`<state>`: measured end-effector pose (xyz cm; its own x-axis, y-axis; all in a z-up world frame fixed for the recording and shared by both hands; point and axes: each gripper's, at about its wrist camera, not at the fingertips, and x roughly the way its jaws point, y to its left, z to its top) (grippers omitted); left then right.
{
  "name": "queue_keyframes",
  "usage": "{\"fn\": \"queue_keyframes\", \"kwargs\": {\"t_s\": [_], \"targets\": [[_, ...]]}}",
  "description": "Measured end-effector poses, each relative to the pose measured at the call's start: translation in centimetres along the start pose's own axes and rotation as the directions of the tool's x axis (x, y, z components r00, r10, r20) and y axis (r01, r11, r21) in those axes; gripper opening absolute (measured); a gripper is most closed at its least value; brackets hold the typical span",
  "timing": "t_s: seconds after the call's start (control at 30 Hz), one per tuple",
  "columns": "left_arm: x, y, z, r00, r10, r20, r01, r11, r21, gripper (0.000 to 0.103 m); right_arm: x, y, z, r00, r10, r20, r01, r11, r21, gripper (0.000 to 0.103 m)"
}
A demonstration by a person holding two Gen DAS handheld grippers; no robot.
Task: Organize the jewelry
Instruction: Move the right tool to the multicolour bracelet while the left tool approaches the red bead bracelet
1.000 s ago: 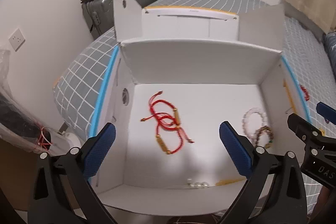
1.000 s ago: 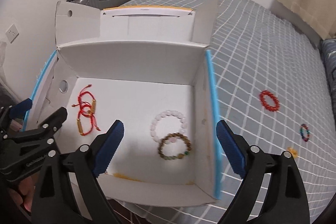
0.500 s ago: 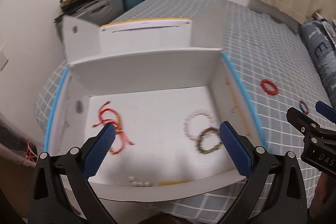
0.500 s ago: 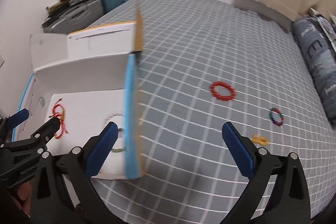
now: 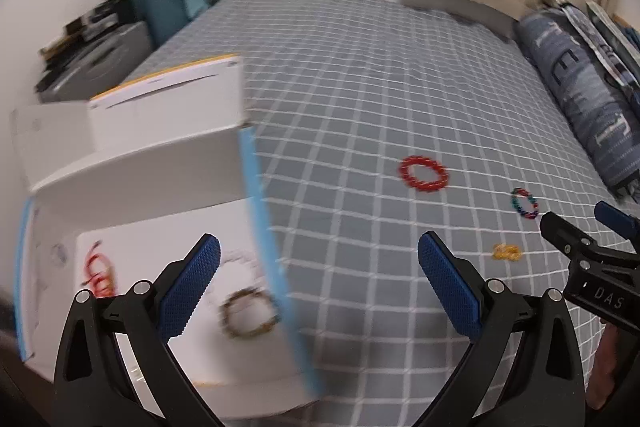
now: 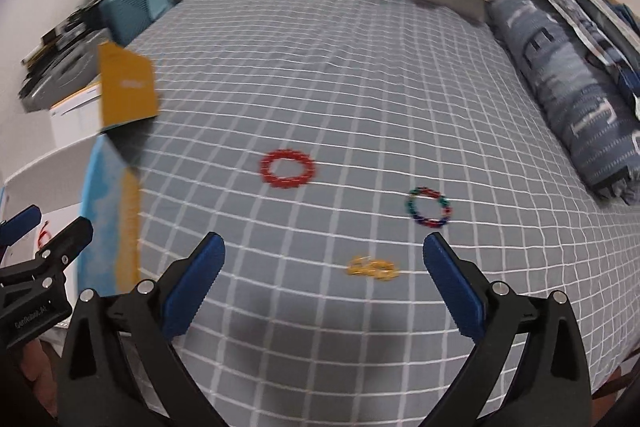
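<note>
Three pieces lie loose on the grey checked bedspread: a red bead bracelet, a multicoloured bead bracelet and a small yellow piece. They also show in the left wrist view: the red bracelet, the multicoloured one and the yellow piece. The open white box at the left holds a brown bead bracelet and red cord bracelets. My right gripper is open and empty just short of the yellow piece. My left gripper is open and empty over the box's right wall.
Suitcases are stacked by the wall behind the box. A blue patterned pillow lies along the right side of the bed. The box's orange flap stands up at the left of the right wrist view.
Both grippers have swung right, from over the box's inside to the bedspread. The loose bracelets have come into the middle of the right wrist view. Both stayed open.
</note>
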<state>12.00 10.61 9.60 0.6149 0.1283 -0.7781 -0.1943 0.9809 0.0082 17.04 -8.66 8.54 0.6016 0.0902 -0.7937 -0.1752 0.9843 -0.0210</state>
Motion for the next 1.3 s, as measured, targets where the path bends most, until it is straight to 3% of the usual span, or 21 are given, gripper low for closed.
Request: {"fn": "queue_keyframes", "kwargs": {"t_s": [0.17, 0.37, 0.6, 0.7, 0.83, 1.1, 1.2, 1.3], "targets": [[3.9, -4.2, 2.0, 0.999, -0.042, -0.027, 0.043, 0.999, 0.023, 0.097, 3.1, -4.7, 0.9, 1.0, -0.02, -0.023, 0.021, 0.999, 0.042, 0.095], [11.5, -8.4, 3.8, 0.992, -0.1, -0.076, 0.099, 0.995, -0.012, 0.097, 8.3, -9.5, 1.4, 0.997, -0.057, -0.043, 0.061, 0.995, 0.081, 0.095], [18.3, -9.5, 4.6, 0.989, -0.07, -0.131, 0.068, 0.997, -0.026, 0.097, 14.5, -14.4, 1.3, 0.994, -0.059, -0.093, 0.075, 0.982, 0.176, 0.095], [20.1, -9.5, 4.9, 0.992, -0.024, -0.127, 0.021, 0.999, -0.028, 0.097, 16.4, -15.5, 0.9, 0.99, -0.066, -0.122, 0.088, 0.98, 0.181, 0.093], [22.3, -9.8, 4.6, 0.987, -0.034, -0.156, 0.025, 0.998, -0.054, 0.097, 18.0, -16.1, 0.4, 0.987, -0.046, -0.151, 0.075, 0.98, 0.187, 0.084], [24.3, -10.0, 4.3, 0.987, 0.012, -0.158, -0.019, 0.999, -0.043, 0.096, 19.1, -16.1, -0.4, 0.985, -0.024, -0.169, 0.057, 0.98, 0.19, 0.061], [24.5, -10.2, 4.2, 0.989, 0.032, -0.147, -0.037, 0.999, -0.036, 0.096, 19.3, -16.0, -0.7, 0.985, -0.029, -0.171, 0.061, 0.981, 0.184, 0.056], [24.4, -10.5, 4.1, 0.989, 0.03, -0.142, -0.035, 0.999, -0.036, 0.088, 19.2, -15.9, -0.7, 0.986, -0.031, -0.166, 0.061, 0.981, 0.183, 0.036]]}}
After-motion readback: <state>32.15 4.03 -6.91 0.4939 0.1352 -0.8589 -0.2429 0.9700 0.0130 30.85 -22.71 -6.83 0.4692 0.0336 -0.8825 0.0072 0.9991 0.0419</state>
